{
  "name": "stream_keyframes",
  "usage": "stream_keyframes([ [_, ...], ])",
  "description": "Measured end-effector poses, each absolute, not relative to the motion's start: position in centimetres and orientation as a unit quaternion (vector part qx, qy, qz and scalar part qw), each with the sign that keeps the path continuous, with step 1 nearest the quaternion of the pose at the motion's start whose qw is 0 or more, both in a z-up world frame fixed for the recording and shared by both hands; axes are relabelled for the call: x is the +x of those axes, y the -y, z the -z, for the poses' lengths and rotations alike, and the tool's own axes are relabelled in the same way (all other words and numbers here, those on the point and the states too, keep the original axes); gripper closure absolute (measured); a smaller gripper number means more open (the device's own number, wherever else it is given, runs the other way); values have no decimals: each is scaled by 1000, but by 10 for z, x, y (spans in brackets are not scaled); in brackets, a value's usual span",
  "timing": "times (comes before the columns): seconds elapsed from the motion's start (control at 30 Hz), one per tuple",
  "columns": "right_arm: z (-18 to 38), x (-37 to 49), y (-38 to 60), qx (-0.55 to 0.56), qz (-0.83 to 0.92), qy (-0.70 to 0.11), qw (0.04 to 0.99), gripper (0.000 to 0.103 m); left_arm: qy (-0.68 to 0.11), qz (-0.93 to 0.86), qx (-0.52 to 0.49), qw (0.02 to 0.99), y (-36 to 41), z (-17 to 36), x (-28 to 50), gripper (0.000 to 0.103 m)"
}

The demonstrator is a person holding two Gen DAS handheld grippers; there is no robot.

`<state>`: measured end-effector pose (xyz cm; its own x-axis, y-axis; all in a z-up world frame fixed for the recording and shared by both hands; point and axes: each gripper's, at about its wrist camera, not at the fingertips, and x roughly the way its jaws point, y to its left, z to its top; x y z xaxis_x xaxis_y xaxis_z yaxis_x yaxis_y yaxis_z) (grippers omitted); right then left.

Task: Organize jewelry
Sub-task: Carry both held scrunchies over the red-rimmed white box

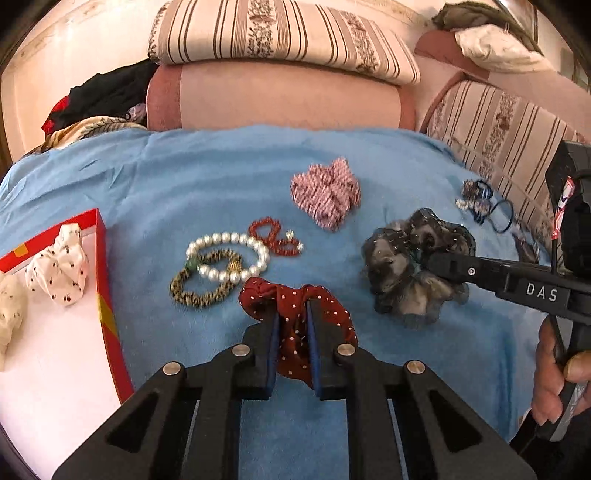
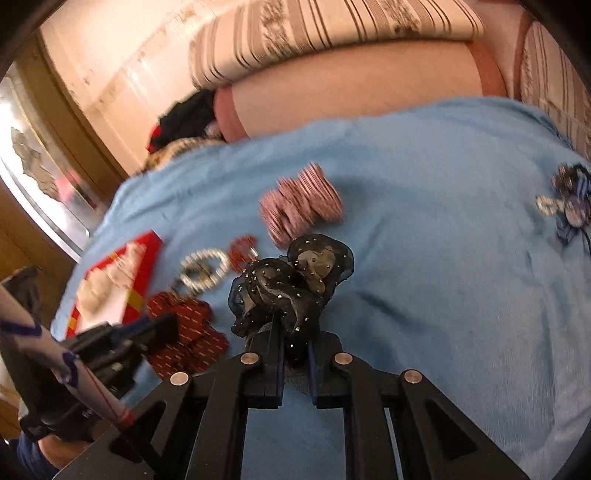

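Nearest in the left wrist view, the left gripper [image 1: 293,325] has its fingers [image 1: 272,343] pinching a dark red white-dotted scrunchie [image 1: 295,295], whose fabric bunches between the blue pads and spills out ahead of them over the blue cloth [image 1: 221,166]. In the right wrist view, the right gripper [image 2: 295,332] has its fingers pressed onto a sheer black scrunchie [image 2: 291,280] studded with small shiny dots; the ruffles rise above the fingertips. A hand [image 1: 554,380] grips the right tool's handle at the edge of the left view.

At the left, a red-rimmed tray [image 1: 101,266] with a white floor lies on the cloth and holds a white scrunchie with dark specks [image 1: 59,269] and a cream one [image 1: 9,310] beside it.

Just beyond the left fingers lie a pearl bracelet [image 1: 229,258], overlapping a gold-and-black beaded bracelet [image 1: 199,284], and touching the pearls on the far side, a red beaded strand [image 1: 273,236].

Farther out sits a pink-and-white striped scrunchie [image 1: 325,194], apart from the beads. Toward the right edge of the cloth is a small tangle of dark blue hair ties and beaded bits [image 1: 484,203].

Behind the cloth rises a pink sofa back [image 1: 288,96] topped by a striped cushion [image 1: 280,33], with dark clothing [image 1: 107,96] heaped at its left.
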<state>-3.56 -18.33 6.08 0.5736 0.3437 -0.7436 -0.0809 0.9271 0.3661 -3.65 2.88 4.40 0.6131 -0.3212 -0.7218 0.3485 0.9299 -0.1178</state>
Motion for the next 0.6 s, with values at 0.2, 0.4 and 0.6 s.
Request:
stream_keyframes([
  [0.2,-55,-35,192,149,-92,-455,873,57,-416,172,20,893,-33,-35,-35,62],
  [0.4,-52,-31,187,144,-81,-458,873,47,-424,160,31,891,-32,-27,-33,53],
  [0.6,-44,-25,182,145,-82,-468,868,92,-425,169,43,888,-26,-21,-33,87],
])
